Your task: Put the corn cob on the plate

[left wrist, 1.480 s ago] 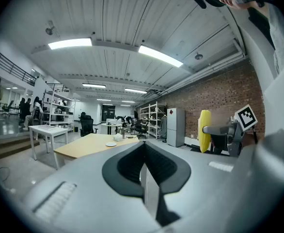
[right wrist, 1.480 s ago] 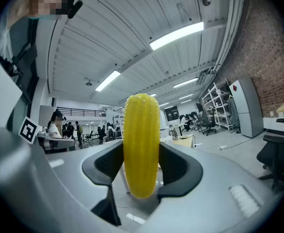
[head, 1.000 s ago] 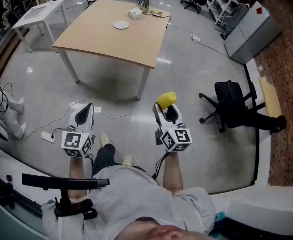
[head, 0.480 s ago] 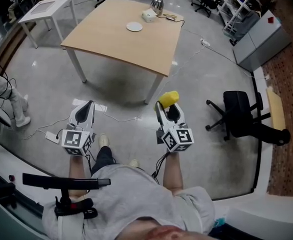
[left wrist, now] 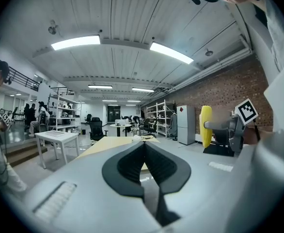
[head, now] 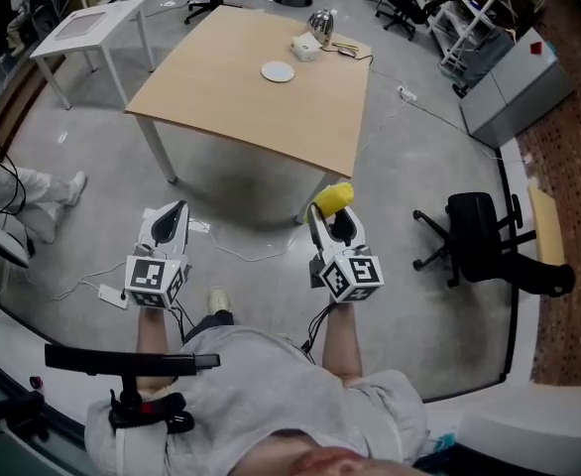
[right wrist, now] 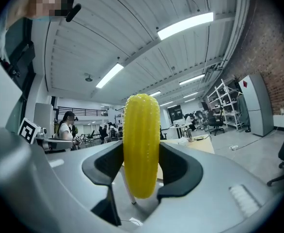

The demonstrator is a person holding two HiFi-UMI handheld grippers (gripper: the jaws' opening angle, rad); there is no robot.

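Observation:
A yellow corn cob (right wrist: pixel 141 144) stands upright between the jaws of my right gripper (right wrist: pixel 141 166), which is shut on it. In the head view the corn cob (head: pixel 331 198) sticks out ahead of the right gripper (head: pixel 328 218), above the grey floor and short of the table. A small white plate (head: pixel 278 71) lies on the far part of the wooden table (head: pixel 221 92). My left gripper (head: pixel 173 217) is held over the floor to the left, its jaws pressed together with nothing between them. The left gripper view shows the corn cob (left wrist: pixel 206 125) off to its right.
A white box (head: pixel 305 47) and a shiny kettle (head: pixel 321 22) stand behind the plate. A black office chair (head: pixel 479 234) is at the right, a white side table (head: pixel 87 25) at the far left. Cables and a power strip (head: pixel 113 295) lie on the floor.
The table and plate have shifted right and come slightly nearer in the head view as the person walks. Both grippers keep their pose, the corn still held.

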